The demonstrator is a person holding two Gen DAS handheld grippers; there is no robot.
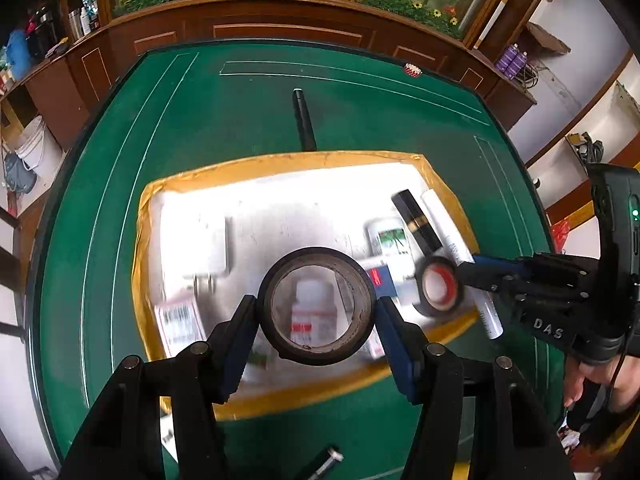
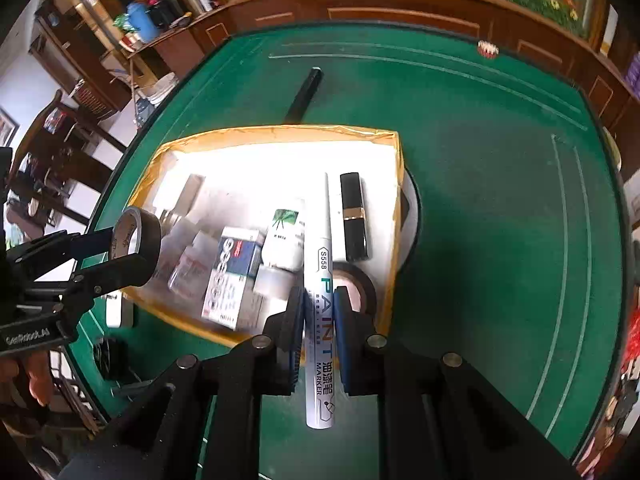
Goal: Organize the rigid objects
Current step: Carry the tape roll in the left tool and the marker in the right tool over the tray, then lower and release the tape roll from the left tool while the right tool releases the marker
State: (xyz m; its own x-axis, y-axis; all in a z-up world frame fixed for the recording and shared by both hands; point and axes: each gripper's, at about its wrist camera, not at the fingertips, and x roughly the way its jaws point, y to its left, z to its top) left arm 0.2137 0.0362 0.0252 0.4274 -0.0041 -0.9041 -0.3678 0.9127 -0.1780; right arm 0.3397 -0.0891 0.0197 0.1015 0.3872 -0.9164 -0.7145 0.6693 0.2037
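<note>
Box interior (image 1: 280,208) overexposed, blurred; fisheye edges.

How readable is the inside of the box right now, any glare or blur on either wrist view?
Left wrist: the box floor is blown out white and its contents smear with motion blur, while the held tape roll stays sharp. Right wrist: the far floor glares too, yet the paint marker print reads clearly.

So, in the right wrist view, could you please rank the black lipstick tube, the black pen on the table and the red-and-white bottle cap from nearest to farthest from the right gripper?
From the right gripper:
1. Black lipstick tube, inside the box, just ahead.
2. Black pen, on the green table beyond the box's far edge.
3. Red-and-white bottle cap, at the table's far right edge.
</note>
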